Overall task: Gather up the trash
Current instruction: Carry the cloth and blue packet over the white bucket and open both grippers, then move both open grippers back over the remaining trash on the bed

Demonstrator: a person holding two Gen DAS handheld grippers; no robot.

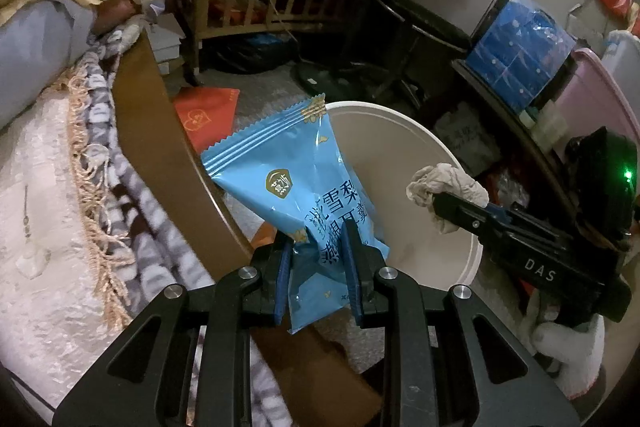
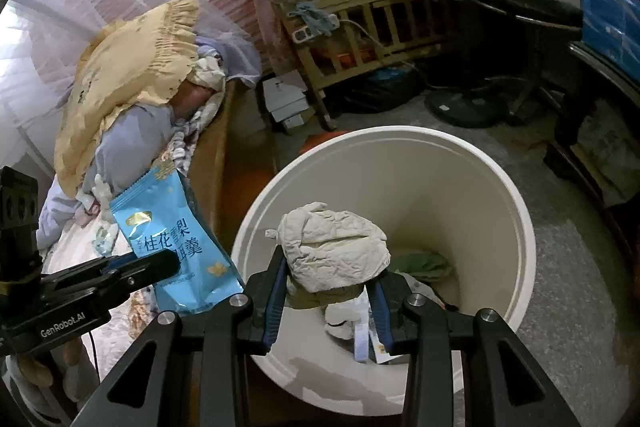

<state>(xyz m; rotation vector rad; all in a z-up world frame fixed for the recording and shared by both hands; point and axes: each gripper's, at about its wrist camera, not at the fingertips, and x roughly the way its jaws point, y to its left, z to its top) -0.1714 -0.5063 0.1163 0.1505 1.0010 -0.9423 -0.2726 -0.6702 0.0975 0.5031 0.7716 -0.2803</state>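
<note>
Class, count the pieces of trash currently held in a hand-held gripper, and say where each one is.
2. A blue snack wrapper in the left hand-held gripper, beside the bin; a crumpled tissue in the right hand-held gripper, over the bin's opening.

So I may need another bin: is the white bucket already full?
Not full. The white bucket shows bare inner wall high above a few scraps at its bottom; the crumpled tissue is held above it.

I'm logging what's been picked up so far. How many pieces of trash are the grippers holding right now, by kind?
Blue snack wrapper: 1, in the left gripper
Crumpled tissue wad: 1, in the right gripper, above the white bin
Total: 2
</note>
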